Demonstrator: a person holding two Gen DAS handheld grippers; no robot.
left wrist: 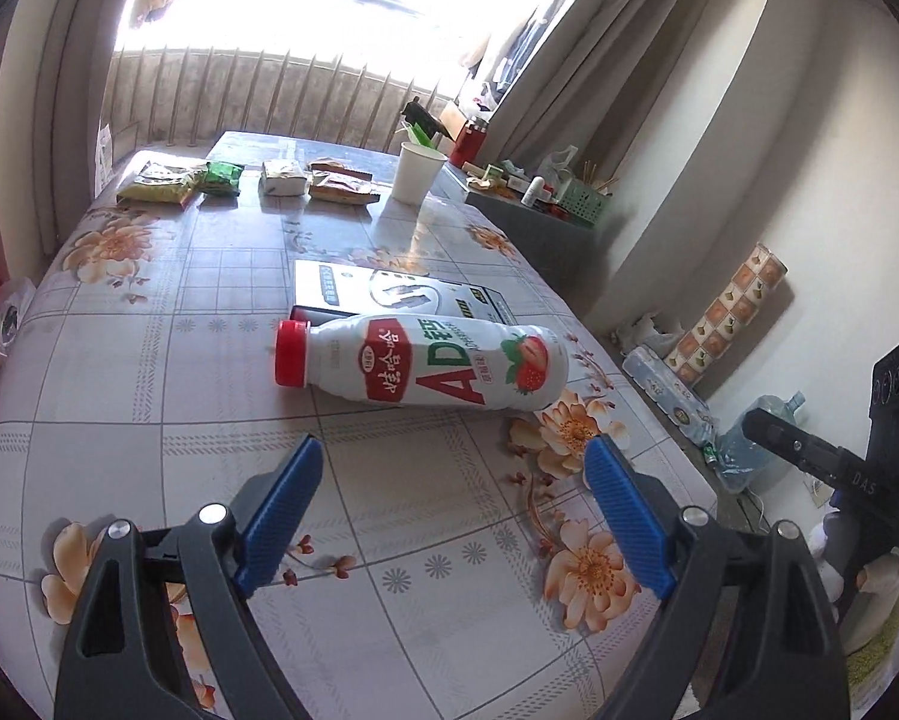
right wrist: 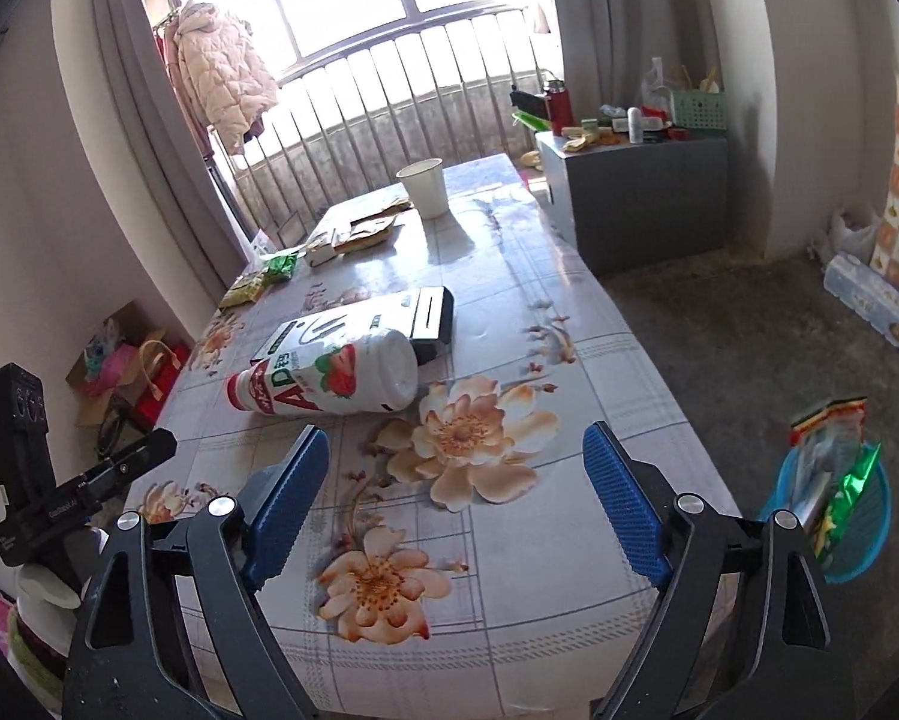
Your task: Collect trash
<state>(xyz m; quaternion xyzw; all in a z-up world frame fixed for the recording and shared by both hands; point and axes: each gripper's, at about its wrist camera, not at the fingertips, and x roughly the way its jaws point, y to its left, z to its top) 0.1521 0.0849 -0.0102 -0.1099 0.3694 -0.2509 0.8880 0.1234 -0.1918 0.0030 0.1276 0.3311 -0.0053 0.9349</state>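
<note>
Left gripper [left wrist: 454,456] gaping wide, blue pads [left wrist: 281,510] at lower frame, nothing between them, above the floral tablecloth [left wrist: 209,312]. Right gripper [right wrist: 455,447] likewise spread, blue fingers [right wrist: 623,510] empty, low in its frame over the printed flowers.

White drink bottle [left wrist: 425,363] lies on its side at centre of the left view, red cap [left wrist: 290,354] pointing to frame left, strawberry print toward frame right. In the right view the same bottle [right wrist: 329,381] sits centre-left, base turned toward the camera. Just behind it, touching or nearly so, a flat white-and-black box [left wrist: 389,294].

Upper part of left view: row of snack wrappers [left wrist: 221,180] along the far table edge, white paper cup [left wrist: 416,171] upright to their right. Right view shows the cup [right wrist: 424,187] at upper centre.

Lower right of right view: blue basket [right wrist: 863,522] on the floor beside the table, wrappers standing in it, one green foil [right wrist: 851,492].

Grey cabinet [right wrist: 641,204] at upper right, cluttered on top.
</note>
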